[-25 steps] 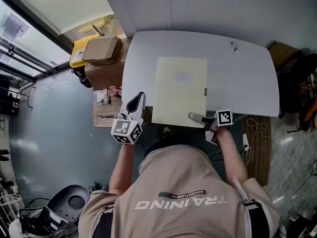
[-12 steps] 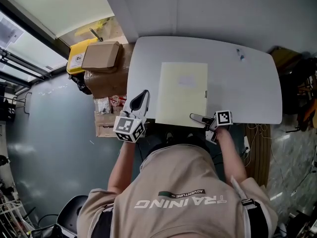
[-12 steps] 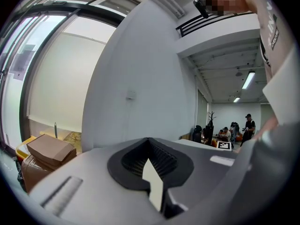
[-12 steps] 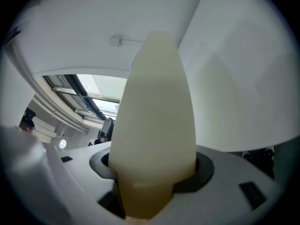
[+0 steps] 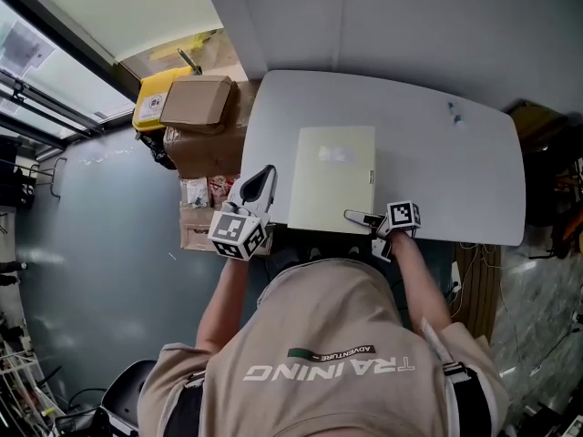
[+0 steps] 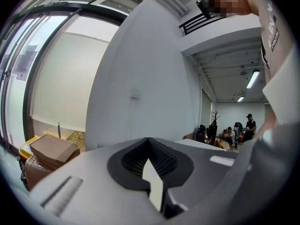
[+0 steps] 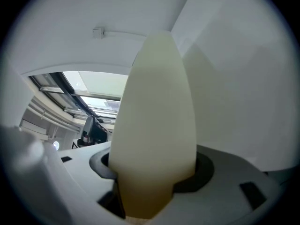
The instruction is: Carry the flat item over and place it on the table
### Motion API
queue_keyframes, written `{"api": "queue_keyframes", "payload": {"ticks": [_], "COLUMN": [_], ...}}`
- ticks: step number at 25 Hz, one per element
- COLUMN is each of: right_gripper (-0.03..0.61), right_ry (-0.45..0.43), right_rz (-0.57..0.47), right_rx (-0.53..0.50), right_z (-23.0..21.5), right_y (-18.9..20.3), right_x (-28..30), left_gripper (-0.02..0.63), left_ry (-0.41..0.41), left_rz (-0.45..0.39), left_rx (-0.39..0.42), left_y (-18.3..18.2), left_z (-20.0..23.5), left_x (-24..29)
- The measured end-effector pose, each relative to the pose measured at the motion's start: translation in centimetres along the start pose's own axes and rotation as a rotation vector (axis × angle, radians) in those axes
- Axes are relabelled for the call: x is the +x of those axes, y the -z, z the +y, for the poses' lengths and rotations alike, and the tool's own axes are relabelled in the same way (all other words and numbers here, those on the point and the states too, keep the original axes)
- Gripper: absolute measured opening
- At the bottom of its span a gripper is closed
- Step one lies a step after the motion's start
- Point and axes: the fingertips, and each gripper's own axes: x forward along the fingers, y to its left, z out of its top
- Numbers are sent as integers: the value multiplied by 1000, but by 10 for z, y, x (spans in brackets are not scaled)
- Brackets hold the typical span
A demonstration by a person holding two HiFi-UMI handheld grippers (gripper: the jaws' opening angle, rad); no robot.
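We see boxes (image 5: 194,104) at 9 o'clock, off the table (image 5: 437,167). Left gripper (image 5: 265,173) is clenched and empty at the table's 7 o'clock corner. Board (image 5: 330,176) is over mid-table, its near edge at the 6 o'clock rim. Right gripper (image 5: 352,216) is grasping the board's 5 o'clock corner.

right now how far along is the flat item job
Done: the cream flat item is over the grey table. In hand: the right gripper grips its near right corner; I can't tell whether it rests fully on the top. To do: settle it and let go. The left gripper is shut and empty, by the table's near left corner.
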Motion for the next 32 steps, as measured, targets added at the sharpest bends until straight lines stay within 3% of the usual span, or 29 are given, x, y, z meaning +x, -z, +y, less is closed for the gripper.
{"api": "queue_keyframes", "payload": {"ticks": [9, 21, 32], "right_gripper": [293, 293, 341], "right_ry": [-2, 68, 302], "right_rz": [-5, 5, -10], "right_rx": [1, -2, -75], "right_z": [-10, -26, -37], "right_y": [-11, -12, -19], "right_x": [5, 11, -2], "left_gripper": [3, 3, 3], "left_ry": [-12, -16, -20], "left_rz": [0, -9, -13], "left_rx": [10, 8, -12], "left_y": [-6, -5, 0], "left_z": [-8, -14, -20], "left_x": [5, 9, 6]}}
